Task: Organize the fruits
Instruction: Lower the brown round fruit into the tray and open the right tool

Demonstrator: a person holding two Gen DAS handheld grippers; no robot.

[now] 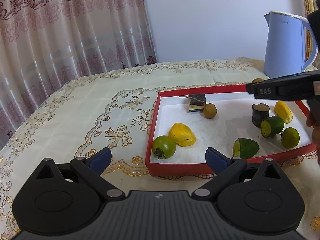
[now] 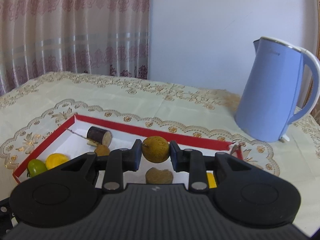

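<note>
A red tray (image 1: 154, 120) with a white floor holds several fruit pieces. At its near left lie a green tomato (image 1: 164, 147) and a yellow piece (image 1: 182, 135). A brown longan (image 1: 210, 110) rests by a dark cane piece (image 1: 197, 102) at the back. Cucumber chunks (image 1: 272, 126), a green citrus (image 1: 290, 137) and a cane stub (image 1: 260, 115) sit at the right. My left gripper (image 1: 158, 157) hangs open over the tray's near rim, holding nothing. My right gripper (image 2: 155, 152) is shut on a second longan (image 2: 155, 149) above the tray (image 2: 128, 128); the left wrist view shows it (image 1: 254, 87) over the far right rim.
A light blue kettle (image 2: 274, 92) stands on the embroidered tablecloth (image 1: 90, 104) behind the tray's right end. A patterned curtain (image 1: 70, 30) hangs behind the table's left side. A hand (image 1: 315, 120) shows at the right edge.
</note>
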